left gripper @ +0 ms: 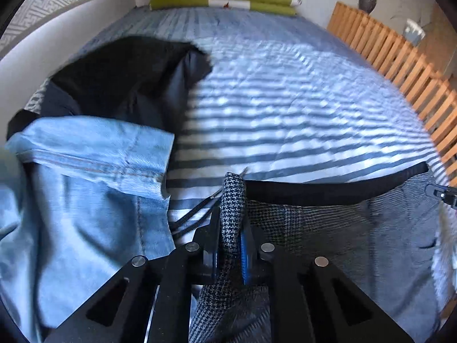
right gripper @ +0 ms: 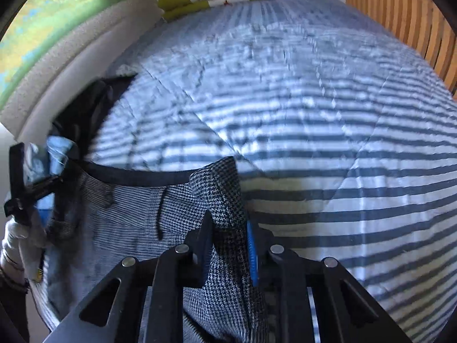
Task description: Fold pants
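surface: bed with blue-and-white striped quilt (left gripper: 285, 108), white wall at left, wooden slat rail (left gripper: 400, 65) at right
pants: grey houndstooth pants (left gripper: 342, 228) on near end of quilt, black waistband (left gripper: 328, 188) stretched taut between both grippers, fabric bunched at each grip
left gripper (left gripper: 230, 225): pressed together, pinching a fold of the waistband end, black drawstring (left gripper: 191, 217) dangling just beside
right gripper (right gripper: 228, 228): pressed together, pinching the other waistband end, fabric bunched up between fingers
beside pants: light blue jeans (left gripper: 85, 185) heaped to the left, black garment (left gripper: 128, 77) behind them
far end: stack of green folded blankets (left gripper: 222, 0) against wall, red-and-white cloth on top
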Available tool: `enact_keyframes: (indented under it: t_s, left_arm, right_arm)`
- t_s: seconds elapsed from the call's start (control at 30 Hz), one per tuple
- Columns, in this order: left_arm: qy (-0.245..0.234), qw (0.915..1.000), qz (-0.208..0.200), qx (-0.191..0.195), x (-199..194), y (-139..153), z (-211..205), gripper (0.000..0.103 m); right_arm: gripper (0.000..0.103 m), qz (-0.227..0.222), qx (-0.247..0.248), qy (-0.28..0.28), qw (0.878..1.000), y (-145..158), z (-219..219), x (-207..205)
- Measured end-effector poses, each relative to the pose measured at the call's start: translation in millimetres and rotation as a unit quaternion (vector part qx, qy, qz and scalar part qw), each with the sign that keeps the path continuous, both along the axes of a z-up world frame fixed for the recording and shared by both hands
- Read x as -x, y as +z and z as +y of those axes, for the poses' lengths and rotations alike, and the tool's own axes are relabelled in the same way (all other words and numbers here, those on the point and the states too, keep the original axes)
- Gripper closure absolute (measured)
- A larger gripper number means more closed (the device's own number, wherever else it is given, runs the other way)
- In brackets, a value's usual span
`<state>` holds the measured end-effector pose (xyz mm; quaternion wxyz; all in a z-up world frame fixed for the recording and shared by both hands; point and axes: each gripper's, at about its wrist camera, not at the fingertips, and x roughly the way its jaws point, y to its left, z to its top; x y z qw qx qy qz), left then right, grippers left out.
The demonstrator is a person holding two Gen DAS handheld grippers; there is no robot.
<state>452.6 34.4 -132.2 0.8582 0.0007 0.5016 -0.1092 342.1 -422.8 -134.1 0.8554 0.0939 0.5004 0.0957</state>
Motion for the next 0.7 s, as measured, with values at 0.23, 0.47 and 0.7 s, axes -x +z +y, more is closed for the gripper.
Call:
enact_keyframes:
  t_s: [0.23, 0.47, 0.7]
  left_arm:
    - [-0.009, 0.9977, -0.062, 0.024, 6.7, 72.4, -16.1, 0.083]
    - [0.017, 0.9976, -0.068, 0.000, 25.2, 102.8, -17.0, 0.040]
    - [-0.008, 0.9986, -0.047, -0.022, 143.0, 109.0, 12.7, 0.038]
  right_arm:
    - [0.086, -0.067, 0.019, -0.016, 0.997, 65.0, -18.6, 11.5]
    - [0.072, 0.010, 0.097, -0.056, 0.994, 43.2, -41.1, 5.7]
    - [0.067, 0.049, 0.084, -0.008, 0.995, 45.6, -36.6, 114.9]
